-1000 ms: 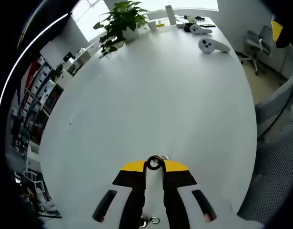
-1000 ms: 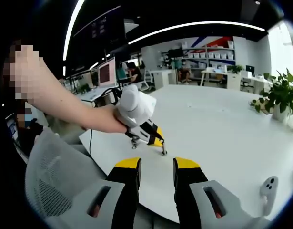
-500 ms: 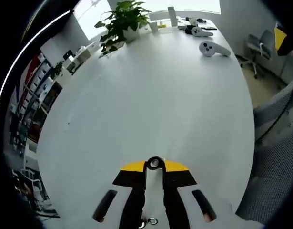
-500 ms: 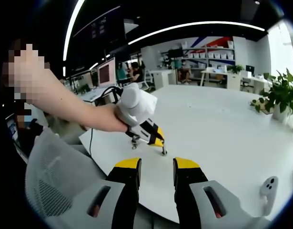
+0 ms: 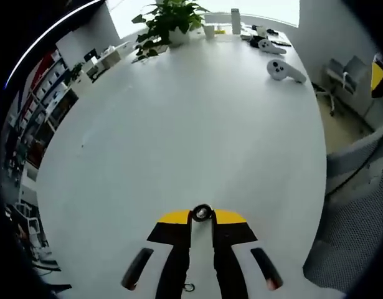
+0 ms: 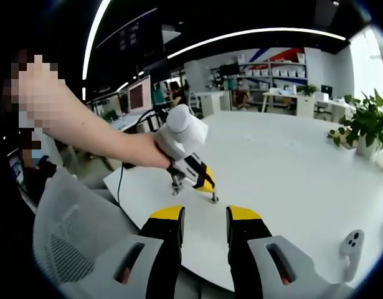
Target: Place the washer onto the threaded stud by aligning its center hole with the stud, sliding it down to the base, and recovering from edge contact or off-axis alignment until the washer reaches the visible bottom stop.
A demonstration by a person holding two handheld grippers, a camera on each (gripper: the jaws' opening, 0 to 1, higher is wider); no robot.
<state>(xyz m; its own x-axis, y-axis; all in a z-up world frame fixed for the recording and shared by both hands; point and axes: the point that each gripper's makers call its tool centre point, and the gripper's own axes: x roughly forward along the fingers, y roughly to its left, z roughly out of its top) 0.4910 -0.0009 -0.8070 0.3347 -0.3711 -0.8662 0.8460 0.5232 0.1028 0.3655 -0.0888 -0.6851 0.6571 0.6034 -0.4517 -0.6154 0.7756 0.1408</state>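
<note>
My left gripper (image 5: 202, 216) is shut on a small dark washer (image 5: 202, 213), pinched between its yellow tips over the white table (image 5: 191, 124). Seen from the right gripper view, a person's hand holds the left gripper (image 6: 208, 185) tilted down toward the table's near edge, and the washer (image 6: 214, 198) sits at its tips just above the surface. A short metal stud (image 6: 176, 185) stands on the table under that gripper's body; it also appears low between the jaws as a small ring, the stud (image 5: 188, 287). My right gripper (image 6: 205, 219) is open and holds nothing, short of the table's edge.
A potted plant (image 5: 169, 22) and white controllers (image 5: 284, 70) sit at the far end of the table. A grey mesh chair (image 5: 359, 205) stands off the right edge. Another controller (image 6: 351, 244), a plant (image 6: 365, 128) and a mesh chair back (image 6: 73, 237) lie around the right gripper.
The hand holding the left gripper has risen and shifted slightly right, steepening the gripper's tilt. The washer stays held at its tips. The right gripper has not moved.
</note>
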